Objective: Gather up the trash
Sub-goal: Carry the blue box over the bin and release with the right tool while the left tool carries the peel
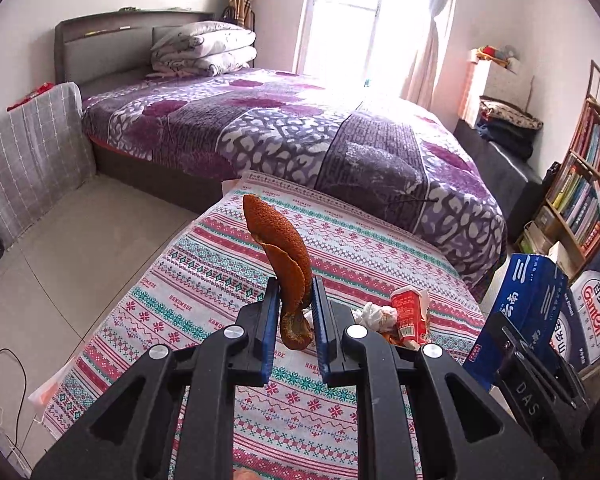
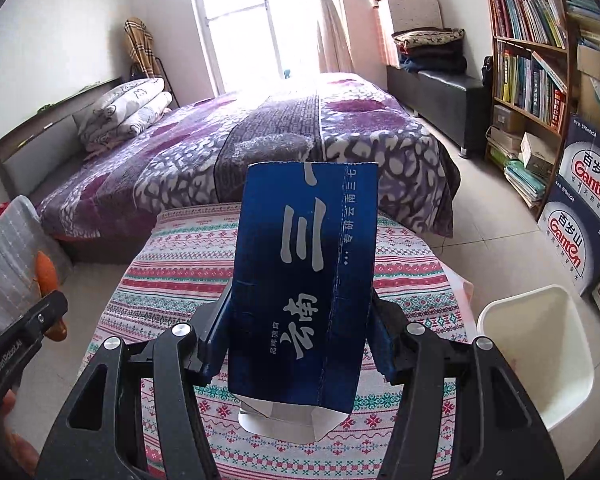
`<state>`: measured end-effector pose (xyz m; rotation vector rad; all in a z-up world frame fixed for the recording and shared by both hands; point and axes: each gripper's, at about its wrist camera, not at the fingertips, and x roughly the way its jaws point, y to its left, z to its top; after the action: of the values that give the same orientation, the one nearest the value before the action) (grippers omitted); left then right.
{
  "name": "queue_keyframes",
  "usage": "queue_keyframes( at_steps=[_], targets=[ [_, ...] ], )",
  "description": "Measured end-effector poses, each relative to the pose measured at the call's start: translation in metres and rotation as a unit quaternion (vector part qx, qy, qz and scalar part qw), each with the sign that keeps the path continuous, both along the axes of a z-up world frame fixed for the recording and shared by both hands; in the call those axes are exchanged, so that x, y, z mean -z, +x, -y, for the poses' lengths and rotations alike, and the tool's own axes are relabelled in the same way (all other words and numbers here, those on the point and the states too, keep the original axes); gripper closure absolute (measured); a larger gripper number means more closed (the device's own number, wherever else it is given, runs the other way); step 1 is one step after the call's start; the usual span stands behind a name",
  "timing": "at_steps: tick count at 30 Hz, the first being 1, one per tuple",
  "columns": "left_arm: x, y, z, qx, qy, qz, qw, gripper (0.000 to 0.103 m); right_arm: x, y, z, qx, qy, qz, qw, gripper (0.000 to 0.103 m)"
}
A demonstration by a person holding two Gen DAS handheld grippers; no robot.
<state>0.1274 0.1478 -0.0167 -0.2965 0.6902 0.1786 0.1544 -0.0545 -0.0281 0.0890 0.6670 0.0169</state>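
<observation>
Your left gripper (image 1: 296, 300) has its blue pads clamped on a curl of orange peel (image 1: 284, 256), lifted above the patterned tablecloth (image 1: 220, 264) with the peel standing up past the fingertips. To its right on the cloth lie more scraps: a crumpled white tissue (image 1: 374, 314) and a red carton (image 1: 410, 312), touching each other, with something orange half hidden beneath them. Further right, your right gripper (image 2: 300, 308) is grasping a blue box (image 2: 304, 276) across its width, jaws spread wide and pressed against both sides, the box held above the cloth with its open white flap toward you. Beyond it, just off the table's right edge, a white bin (image 2: 540, 344) stands on the floor, and it looks empty from this angle. By the look of things, you are mid-carry with both pieces picked up and neither dropped yet. Next move, as I judge it: swing the box right over the bin's mouth and release, then bring the peel across, clear of the box, before returning for the tissue and carton.
</observation>
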Motion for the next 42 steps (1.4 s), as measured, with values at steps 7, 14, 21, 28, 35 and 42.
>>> queue_keyframes(
  at_steps=[7,14,21,28,35,42],
  targets=[
    [0.001,0.0,0.008,0.017,-0.003,0.009,0.9998,0.087,-0.002,-0.01,0.014,0.012,-0.001,0.017,1.0,0.048],
    [0.011,0.007,0.029,0.028,0.014,-0.004,0.9995,0.087,-0.003,-0.006,0.037,0.033,0.005,0.013,0.999,0.048],
    [0.015,0.009,0.055,0.053,0.027,-0.006,0.9982,0.087,-0.005,-0.007,0.061,0.053,0.011,0.004,0.999,0.047],
    [0.01,0.007,0.079,0.098,0.012,0.011,0.9951,0.087,-0.01,-0.016,0.084,0.074,0.012,0.011,0.997,0.047],
    [0.013,0.01,0.105,0.116,0.016,0.006,0.9931,0.087,-0.016,-0.02,0.112,0.102,0.021,0.012,0.995,0.047],
    [0.012,0.011,0.133,0.14,0.012,0.008,0.9901,0.087,-0.018,-0.025,0.147,0.131,0.03,0.004,0.991,0.046]
  ],
)
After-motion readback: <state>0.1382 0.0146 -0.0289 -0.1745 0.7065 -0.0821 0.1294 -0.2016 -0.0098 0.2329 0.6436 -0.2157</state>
